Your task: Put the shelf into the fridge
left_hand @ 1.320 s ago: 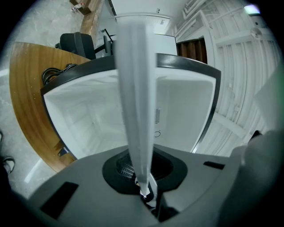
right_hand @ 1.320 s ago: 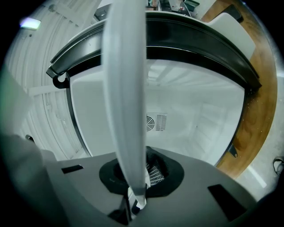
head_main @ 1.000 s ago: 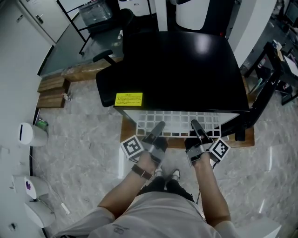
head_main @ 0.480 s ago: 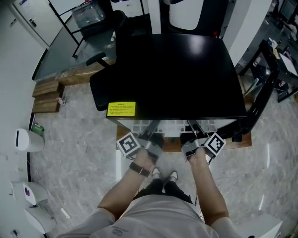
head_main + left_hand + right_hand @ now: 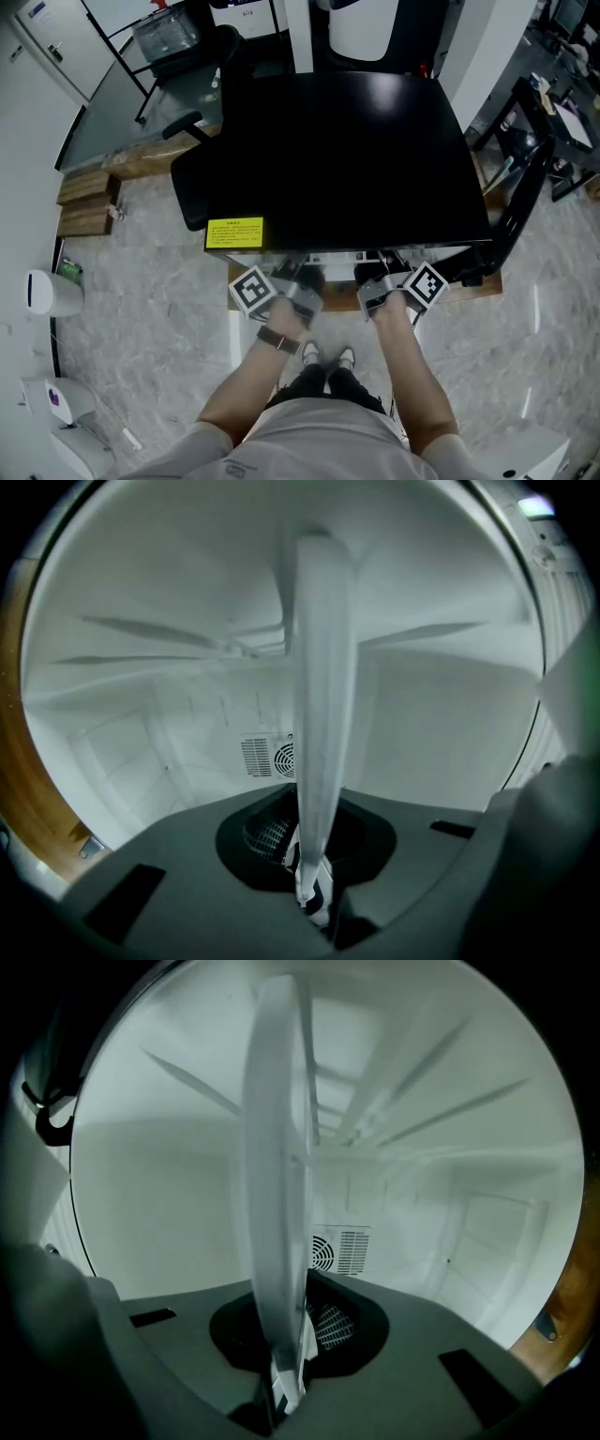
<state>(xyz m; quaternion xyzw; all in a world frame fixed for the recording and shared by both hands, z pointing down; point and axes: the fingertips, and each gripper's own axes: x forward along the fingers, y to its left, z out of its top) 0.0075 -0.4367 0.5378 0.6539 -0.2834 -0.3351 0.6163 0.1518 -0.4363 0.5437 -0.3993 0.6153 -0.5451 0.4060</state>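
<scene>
The black fridge [image 5: 347,159] fills the middle of the head view, seen from above, its open front facing me. Only a thin sliver of the white wire shelf [image 5: 330,257] shows under the fridge's front edge; the remainder is hidden inside. My left gripper [image 5: 298,277] and right gripper [image 5: 382,274] are both at the opening, each shut on the shelf's near edge. In the left gripper view the shelf [image 5: 319,705] runs edge-on out of the gripper [image 5: 314,892] into the white interior. In the right gripper view the shelf [image 5: 277,1185] is clamped the same way in the gripper [image 5: 281,1382].
A back-wall vent [image 5: 272,757] [image 5: 337,1251] and side rails show inside the fridge. The fridge door [image 5: 192,192] stands open at the left, by a yellow label [image 5: 234,232]. A wooden platform [image 5: 473,281] lies beneath. A black stand [image 5: 525,187] is at the right and wooden blocks [image 5: 84,202] at the left.
Both grippers have pushed the shelf forward into the fridge. One second ago much of its grid stuck out in front; now almost all of it is under the fridge's top.
</scene>
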